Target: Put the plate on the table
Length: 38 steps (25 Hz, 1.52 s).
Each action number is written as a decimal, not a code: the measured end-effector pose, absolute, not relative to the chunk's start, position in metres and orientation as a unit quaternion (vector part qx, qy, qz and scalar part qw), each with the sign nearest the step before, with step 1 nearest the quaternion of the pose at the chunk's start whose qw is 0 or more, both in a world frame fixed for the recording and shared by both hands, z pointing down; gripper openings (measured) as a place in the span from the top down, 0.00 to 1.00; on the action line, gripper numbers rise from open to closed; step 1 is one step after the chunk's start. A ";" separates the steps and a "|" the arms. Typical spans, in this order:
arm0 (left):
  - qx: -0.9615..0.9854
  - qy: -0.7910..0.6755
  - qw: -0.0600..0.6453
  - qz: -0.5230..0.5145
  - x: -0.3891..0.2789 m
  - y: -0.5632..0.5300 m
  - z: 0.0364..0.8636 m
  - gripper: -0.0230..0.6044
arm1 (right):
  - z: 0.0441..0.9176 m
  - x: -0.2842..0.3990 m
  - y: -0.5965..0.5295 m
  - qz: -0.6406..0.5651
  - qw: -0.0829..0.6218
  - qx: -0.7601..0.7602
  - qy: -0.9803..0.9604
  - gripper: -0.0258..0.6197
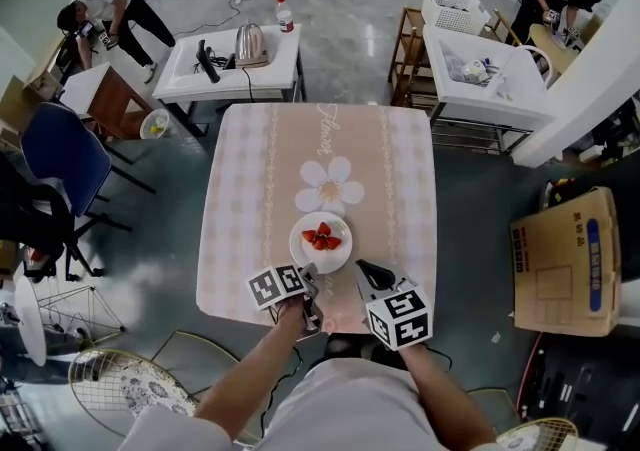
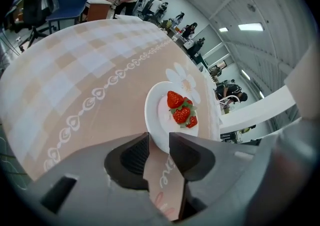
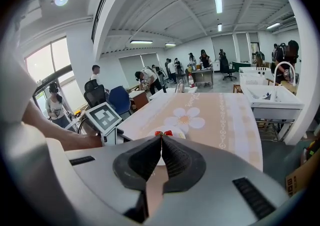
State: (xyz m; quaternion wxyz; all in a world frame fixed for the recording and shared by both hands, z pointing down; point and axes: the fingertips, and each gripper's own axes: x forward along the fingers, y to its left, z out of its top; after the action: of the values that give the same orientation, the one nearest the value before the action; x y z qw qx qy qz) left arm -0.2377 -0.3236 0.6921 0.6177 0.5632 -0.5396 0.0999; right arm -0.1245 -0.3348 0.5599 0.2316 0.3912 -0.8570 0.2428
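Observation:
A white plate [image 1: 320, 251] [image 2: 159, 115] with a few red strawberries [image 1: 322, 237] [image 2: 181, 109] rests on the pink checked table [image 1: 260, 189] [image 2: 75, 79], near its front edge and just below a printed daisy. My left gripper [image 1: 308, 281] [image 2: 159, 139] is open at the plate's near rim; the rim's edge lies at the gap between the tips and the pads do not press on it. To the plate's right, my right gripper [image 1: 368, 271] [image 3: 161, 138] is shut and empty above the front edge. In the right gripper view the plate [image 3: 176, 133] peeks over its jaws.
Behind the table stands a white side table [image 1: 190, 74] with a kettle [image 1: 250, 42] and a bottle [image 1: 285, 14]. A blue chair [image 1: 60, 159] is at the left, a cardboard box [image 1: 565, 264] at the right, wire chairs [image 1: 120, 379] at lower left. People work at the back.

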 end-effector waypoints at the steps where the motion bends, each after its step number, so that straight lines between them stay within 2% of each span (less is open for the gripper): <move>1: 0.563 -0.543 0.616 0.096 -0.239 -0.323 0.690 0.78 | 0.558 -0.124 -0.335 0.242 0.230 0.389 -0.858 0.95; 8: 0.611 -0.566 0.548 0.086 -0.230 -0.324 0.649 0.78 | 0.547 -0.120 -0.332 0.237 0.217 0.372 -0.871 0.95; 18: 0.714 -0.571 0.398 0.076 -0.178 -0.325 0.559 0.78 | 0.518 -0.101 -0.319 0.222 0.185 0.343 -0.894 0.95; 24: 0.745 -0.568 0.345 0.065 -0.143 -0.308 0.520 0.78 | 0.502 -0.090 -0.305 0.210 0.163 0.324 -0.908 0.95; 28: 0.761 -0.568 0.307 0.069 -0.120 -0.295 0.497 0.83 | 0.491 -0.078 -0.296 0.206 0.150 0.318 -0.913 0.95; 32: 0.764 -0.580 0.269 0.085 -0.105 -0.286 0.483 0.95 | 0.480 -0.067 -0.288 0.197 0.143 0.306 -0.920 0.95; 38: 0.759 -0.594 0.252 0.088 -0.091 -0.274 0.479 0.95 | 0.472 -0.058 -0.277 0.179 0.140 0.283 -0.932 0.95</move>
State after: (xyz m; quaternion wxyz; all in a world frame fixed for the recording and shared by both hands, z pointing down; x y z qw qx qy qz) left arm -0.0909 -0.2738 0.4788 0.2523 0.7588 -0.5941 0.0881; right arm -0.0583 -0.2766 0.4721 0.1404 0.2832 -0.9317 0.1791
